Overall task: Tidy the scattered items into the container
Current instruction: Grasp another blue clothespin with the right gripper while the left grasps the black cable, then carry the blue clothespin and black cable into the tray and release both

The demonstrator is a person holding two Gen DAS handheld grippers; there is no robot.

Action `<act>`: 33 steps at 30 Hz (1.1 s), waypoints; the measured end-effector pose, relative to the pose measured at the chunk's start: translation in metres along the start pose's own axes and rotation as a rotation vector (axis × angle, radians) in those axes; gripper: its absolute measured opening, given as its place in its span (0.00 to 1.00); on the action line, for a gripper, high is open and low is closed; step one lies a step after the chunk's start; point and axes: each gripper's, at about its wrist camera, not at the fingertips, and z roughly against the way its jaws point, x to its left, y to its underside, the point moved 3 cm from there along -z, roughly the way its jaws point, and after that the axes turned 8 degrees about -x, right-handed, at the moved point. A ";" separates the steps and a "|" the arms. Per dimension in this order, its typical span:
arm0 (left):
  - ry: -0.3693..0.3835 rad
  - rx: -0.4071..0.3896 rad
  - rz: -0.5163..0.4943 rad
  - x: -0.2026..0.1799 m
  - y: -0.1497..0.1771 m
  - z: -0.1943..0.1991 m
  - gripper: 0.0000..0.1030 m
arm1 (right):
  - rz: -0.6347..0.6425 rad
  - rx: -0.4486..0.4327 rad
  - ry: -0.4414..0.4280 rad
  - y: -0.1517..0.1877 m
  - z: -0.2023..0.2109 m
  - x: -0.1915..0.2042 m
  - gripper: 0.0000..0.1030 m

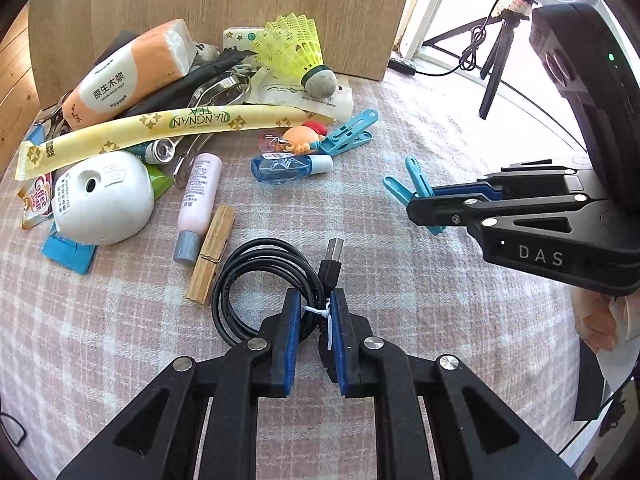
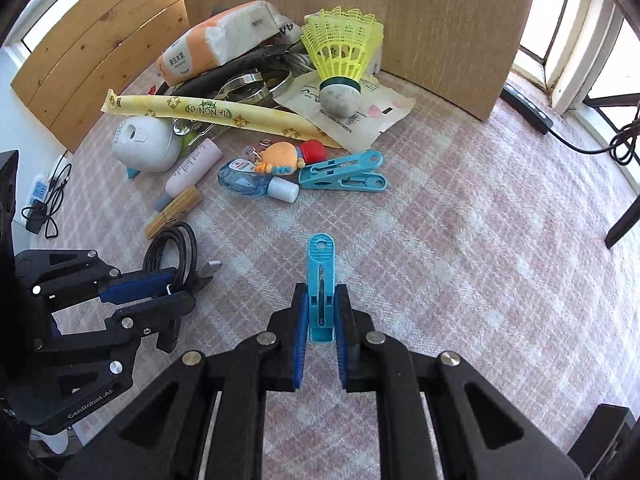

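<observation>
Both jaws clenched: left gripper (image 1: 315, 312) on coiled cable (image 1: 264, 276), right gripper (image 2: 321, 316) on blue clothespin (image 2: 320, 280) (open cloth around).

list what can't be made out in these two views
- Container for the tidying: in neither view.
- Metal tongs: mostly buried under the tissue pack and tea stick sachet, both views.
- Blue packet: left wrist view, covered by the white round item; print unreadable.
- Person's hand: cut off at the right edge, behind the right gripper.

Pink plaid cloth (image 1: 440, 128); yellow shuttlecock (image 1: 294, 46); black cable (image 1: 256, 280)
</observation>
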 end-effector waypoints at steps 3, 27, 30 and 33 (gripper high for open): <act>-0.006 -0.023 -0.006 -0.006 0.006 0.021 0.13 | -0.068 -0.021 0.020 0.009 0.016 -0.011 0.12; 0.279 -0.124 -0.374 -0.271 -0.051 0.040 0.13 | -0.527 -0.202 0.365 0.184 0.250 -0.181 0.12; 0.335 -0.119 -0.432 -0.318 -0.045 0.039 0.13 | -0.590 -0.208 0.420 0.218 0.278 -0.201 0.12; 0.382 -0.114 -0.484 -0.360 -0.038 0.041 0.13 | -0.647 -0.214 0.467 0.251 0.303 -0.218 0.12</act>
